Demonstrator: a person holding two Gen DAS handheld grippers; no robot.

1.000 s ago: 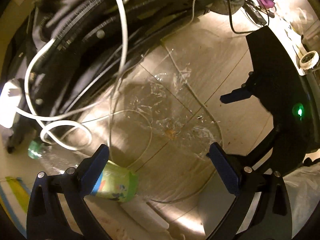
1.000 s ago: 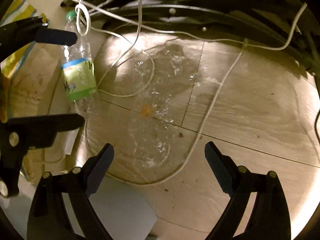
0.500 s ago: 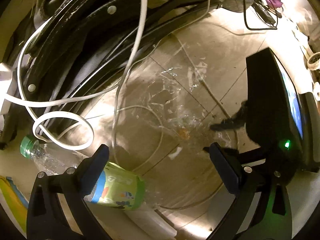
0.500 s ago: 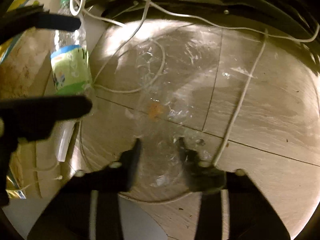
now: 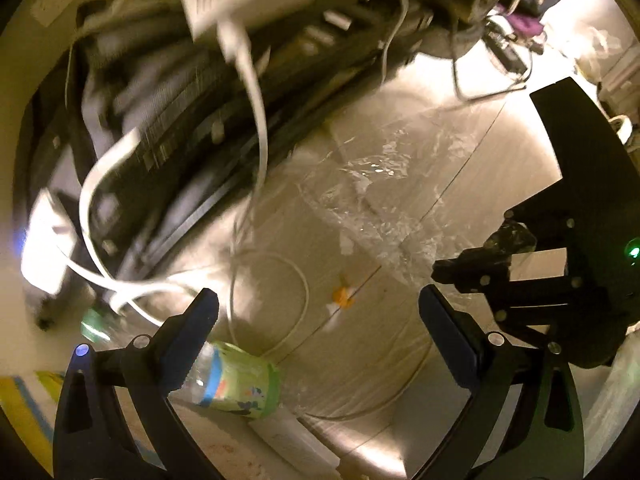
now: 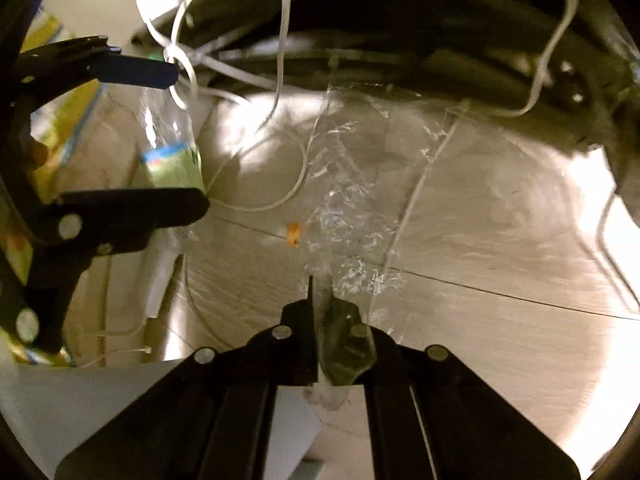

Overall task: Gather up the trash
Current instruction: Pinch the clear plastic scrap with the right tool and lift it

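The right gripper [image 6: 320, 300] has just been closing and its fingers [image 6: 308, 300] now pinch one end of a clear plastic wrap [image 6: 344, 208], a bunched bit of it wedged between them. From the pinch the wrap stretches away toward twelve o'clock, crinkled and shiny, its far edge reaching the black frame [image 6: 400, 40] at the top of the right wrist view. In the left wrist view the same wrap [image 5: 376, 196] runs from the middle of the picture down toward the right gripper [image 5: 472, 268] at three o'clock.

The left gripper [image 5: 320, 320] stands wide open with nothing between its fingers [image 5: 192, 332], above the wooden floor [image 5: 460, 152]. A crushed plastic bottle [image 5: 236, 384] with a green label lies on the floor at seven o'clock, just beside the left finger; I cannot tell whether they touch. A small orange scrap [image 5: 342, 296] lies on the floor near the middle, beside the wrap's edge. A thin white cable [image 5: 296, 304] loops across the floor between bottle and scrap, and thicker white cables [image 5: 256, 92] hang blurred over the black frame at eleven o'clock.
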